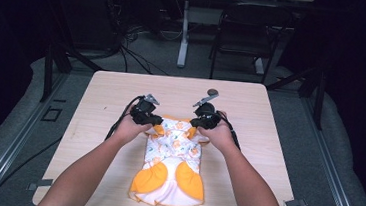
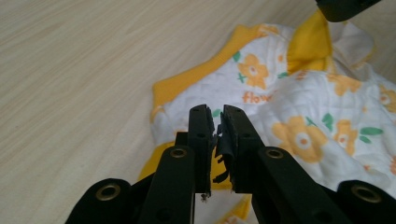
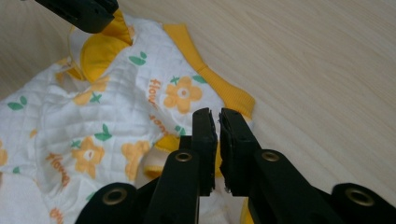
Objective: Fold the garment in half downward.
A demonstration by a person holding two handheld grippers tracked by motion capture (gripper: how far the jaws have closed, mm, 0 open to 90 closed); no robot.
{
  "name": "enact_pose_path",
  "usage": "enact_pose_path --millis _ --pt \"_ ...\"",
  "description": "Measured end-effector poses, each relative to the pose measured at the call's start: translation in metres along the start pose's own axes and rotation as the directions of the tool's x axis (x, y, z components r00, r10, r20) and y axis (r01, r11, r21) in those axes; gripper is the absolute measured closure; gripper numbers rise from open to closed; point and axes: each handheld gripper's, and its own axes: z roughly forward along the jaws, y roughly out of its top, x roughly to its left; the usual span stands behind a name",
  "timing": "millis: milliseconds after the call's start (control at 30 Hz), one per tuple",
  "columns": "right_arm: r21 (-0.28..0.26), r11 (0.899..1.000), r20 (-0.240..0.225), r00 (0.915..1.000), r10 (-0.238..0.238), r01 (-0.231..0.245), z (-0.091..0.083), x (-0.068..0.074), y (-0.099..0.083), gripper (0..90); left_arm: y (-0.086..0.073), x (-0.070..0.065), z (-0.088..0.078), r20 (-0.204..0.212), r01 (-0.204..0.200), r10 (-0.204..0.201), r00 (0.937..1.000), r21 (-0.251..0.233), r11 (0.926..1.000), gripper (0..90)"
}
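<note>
Both grippers, left (image 1: 155,120) and right (image 1: 195,122), clamped on a flowered garment (image 1: 171,168) mid-table (image 1: 107,86), sleeves apparently folded in, bottom still unfolded.

"flower" print on garment (image 2: 299,107)

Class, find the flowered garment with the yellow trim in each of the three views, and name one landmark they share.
High view: garment lies mid-table between the hands.
Left gripper view: right of centre, beyond the jaws.
Right gripper view: left of centre, beyond the jaws.
Shared landmark: the pale wooden table.
</note>
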Motion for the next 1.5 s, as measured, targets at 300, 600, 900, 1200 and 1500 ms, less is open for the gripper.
enact_pose_path --millis 300,600,900,1200,1500 --pt "0.038 0.999 0.058 0.9983 -0.003 0.001 0.022 -0.006 0.006 74.6 -0.001 0.011 0.013 -0.052 0.025 -0.025 0.9983 0.000 0.9997 75.0" --pt "0.088 0.995 0.083 0.9955 0.047 -0.054 0.036 -0.014 -0.002 65.5 -0.007 0.017 0.025 -0.075 0.040 -0.037 0.9965 0.035 0.9986 62.6" --pt "0.126 0.988 0.076 0.9938 0.082 -0.091 0.039 -0.019 -0.014 54.7 -0.019 0.016 0.035 -0.091 0.055 -0.051 0.9945 0.046 0.9974 58.0" --pt "0.126 0.988 0.047 0.9956 0.081 -0.086 0.040 -0.020 -0.016 64.2 -0.019 0.015 0.035 -0.060 0.062 -0.060 0.9964 0.045 0.9970 67.2" --pt "0.131 0.989 0.009 0.9978 0.066 -0.066 0.040 -0.014 -0.014 85.2 -0.018 0.014 0.035 -0.029 0.071 -0.070 0.9972 0.054 0.9960 81.3"
